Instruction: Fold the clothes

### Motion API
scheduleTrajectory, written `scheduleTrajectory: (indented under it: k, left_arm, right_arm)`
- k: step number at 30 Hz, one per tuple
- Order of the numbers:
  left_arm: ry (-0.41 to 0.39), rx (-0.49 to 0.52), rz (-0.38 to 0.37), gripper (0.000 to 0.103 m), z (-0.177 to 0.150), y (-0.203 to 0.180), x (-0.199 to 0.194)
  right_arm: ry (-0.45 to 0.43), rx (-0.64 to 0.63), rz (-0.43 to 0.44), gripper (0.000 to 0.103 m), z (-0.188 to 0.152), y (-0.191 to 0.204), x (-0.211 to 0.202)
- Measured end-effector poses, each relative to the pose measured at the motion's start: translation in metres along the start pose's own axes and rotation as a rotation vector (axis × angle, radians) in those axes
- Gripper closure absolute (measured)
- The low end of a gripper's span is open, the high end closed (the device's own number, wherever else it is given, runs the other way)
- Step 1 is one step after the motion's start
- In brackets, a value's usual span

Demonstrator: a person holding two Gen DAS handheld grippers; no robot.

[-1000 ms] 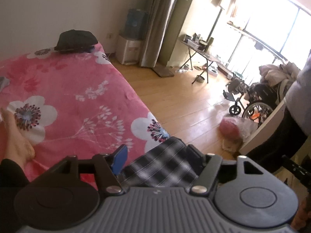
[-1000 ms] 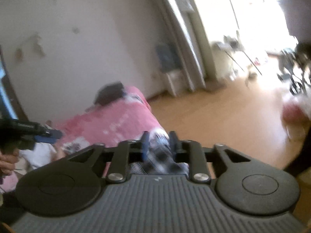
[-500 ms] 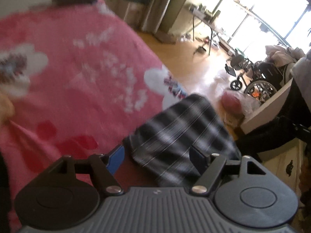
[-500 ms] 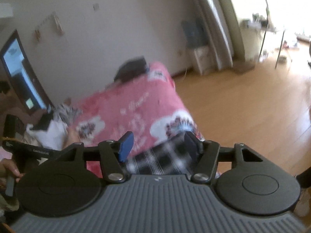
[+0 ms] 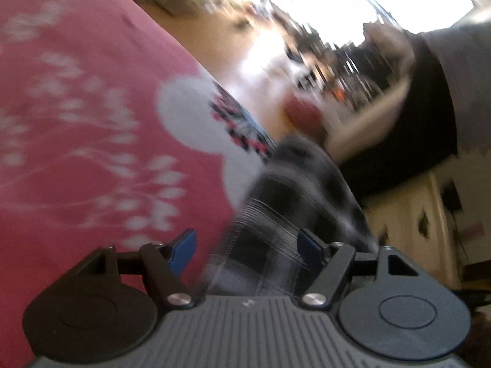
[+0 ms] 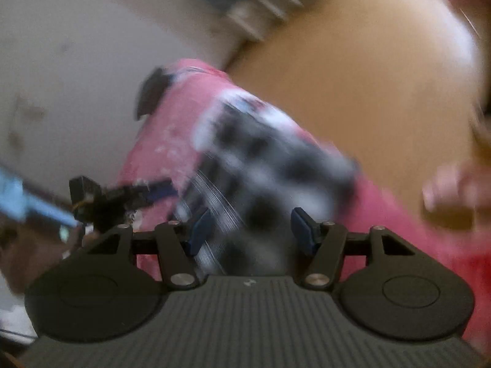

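Plainly the step in hand is laying the garment out on the bed before any fold is made.

From the left wrist, the left gripper (image 5: 247, 247) shows its blue pads standing apart, and its jaws are closing. The black-and-white checked cloth garment (image 5: 294, 211) runs between them toward the right pad; through the motion blur nothing shows either pad pressing on it. It lies along the right edge of the pink flowered bedspread (image 5: 92, 122), which fills the left of this view, with wooden floor (image 5: 196, 36) far beyond.

From the right wrist, the right gripper (image 6: 250, 230) also has its pads parted with the same checked garment (image 6: 270, 165) between and beyond them, spread over the pink bedspread (image 6: 172, 122). The other gripper's dark arm is at the near left. The right pad stands clear of the fabric; the left pad's contact is too blurred to tell.

Next, judging from this, each gripper needs a firm pinch on an edge or corner of the garment so it can be drawn flat.
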State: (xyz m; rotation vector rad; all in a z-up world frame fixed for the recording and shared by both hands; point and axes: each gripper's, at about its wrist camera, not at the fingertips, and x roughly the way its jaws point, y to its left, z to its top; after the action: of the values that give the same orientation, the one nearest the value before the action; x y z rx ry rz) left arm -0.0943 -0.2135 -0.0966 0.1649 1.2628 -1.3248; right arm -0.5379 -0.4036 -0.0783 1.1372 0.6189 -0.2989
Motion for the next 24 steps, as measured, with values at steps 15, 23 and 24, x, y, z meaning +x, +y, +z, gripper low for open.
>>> scheduleTrajectory:
  k: [15, 23, 24]
  left_arm:
    - [0.092, 0.028, -0.100, 0.046, 0.011, -0.001, 0.029]
    - [0.091, 0.023, -0.062, 0.077, 0.009, -0.009, 0.038]
    - [0.086, 0.006, -0.064, 0.083, 0.005, -0.007, 0.037]
  right_arm:
    - [0.011, 0.259, 0.146, 0.044, -0.016, -0.042, 0.043]
    - [0.035, 0.237, 0.175, 0.051, 0.010, -0.045, 0.067]
    - [0.031, 0.231, 0.174, 0.058, 0.010, -0.046, 0.067]
